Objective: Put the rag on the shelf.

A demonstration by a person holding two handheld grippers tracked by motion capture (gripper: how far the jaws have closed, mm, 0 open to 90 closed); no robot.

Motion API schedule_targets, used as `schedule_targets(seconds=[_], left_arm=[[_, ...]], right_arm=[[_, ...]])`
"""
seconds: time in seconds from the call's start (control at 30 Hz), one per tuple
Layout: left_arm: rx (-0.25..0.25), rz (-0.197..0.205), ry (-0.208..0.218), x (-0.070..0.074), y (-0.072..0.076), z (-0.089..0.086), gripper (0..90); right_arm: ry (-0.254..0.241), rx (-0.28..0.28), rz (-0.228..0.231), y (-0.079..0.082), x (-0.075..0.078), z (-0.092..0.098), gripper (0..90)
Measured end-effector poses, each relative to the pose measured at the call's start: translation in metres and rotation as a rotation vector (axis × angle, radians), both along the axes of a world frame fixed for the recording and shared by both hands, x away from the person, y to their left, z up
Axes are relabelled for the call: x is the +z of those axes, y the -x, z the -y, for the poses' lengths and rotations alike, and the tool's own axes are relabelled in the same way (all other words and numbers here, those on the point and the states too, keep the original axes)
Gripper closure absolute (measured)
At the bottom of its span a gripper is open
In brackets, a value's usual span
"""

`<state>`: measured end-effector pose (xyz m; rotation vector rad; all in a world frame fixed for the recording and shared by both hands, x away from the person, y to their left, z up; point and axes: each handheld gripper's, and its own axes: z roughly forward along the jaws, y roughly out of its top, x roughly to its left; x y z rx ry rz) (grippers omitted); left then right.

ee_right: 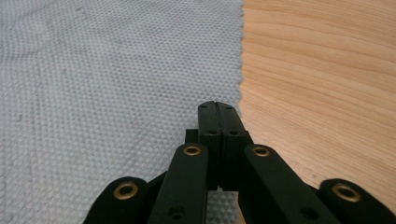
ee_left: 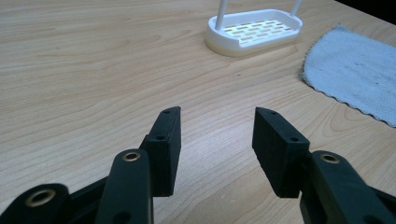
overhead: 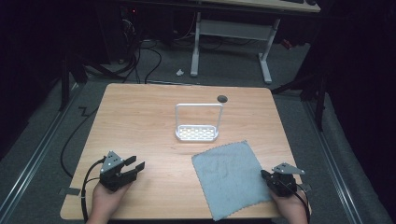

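A: Nearer the cloth point(overhead: 231, 178)?
B: Right gripper point(overhead: 274, 178), jaws pressed together, nothing visibly pinched, parked at the cloth's 3 o'clock edge, over the weave.
A: And the left gripper point(overhead: 132, 169)?
B: Jaws spread, empty, well apart at 9 o'clock, aimed toward the white rack point(overhead: 197, 132).
A: Cloth's lie?
B: Flat on the table point(overhead: 140, 116), slightly skewed, long run roughly 12 to 6, rack just beyond at 11.

Lab: dark room, floor cables point(overhead: 140, 60), floor rails point(overhead: 37, 154), white-legged desk point(overhead: 233, 28) behind wooden table point(overhead: 140, 116).
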<state>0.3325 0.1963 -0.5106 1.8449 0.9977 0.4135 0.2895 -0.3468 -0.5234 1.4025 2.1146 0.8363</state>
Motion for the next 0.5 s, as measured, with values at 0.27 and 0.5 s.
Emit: schedule_targets(seconds=[0.27,0.5], left_arm=[[-0.017,-0.014,0.0,0.0,0.001,0.006,53.0],[-0.149,-0.03,-0.006,0.005,0.014,0.057,55.7]], right_arm=[[0.016,0.109,-0.002,0.006,0.0,-0.029,90.0],[0.042,0.178,-0.001,0.008,0.001,-0.052,90.0]])
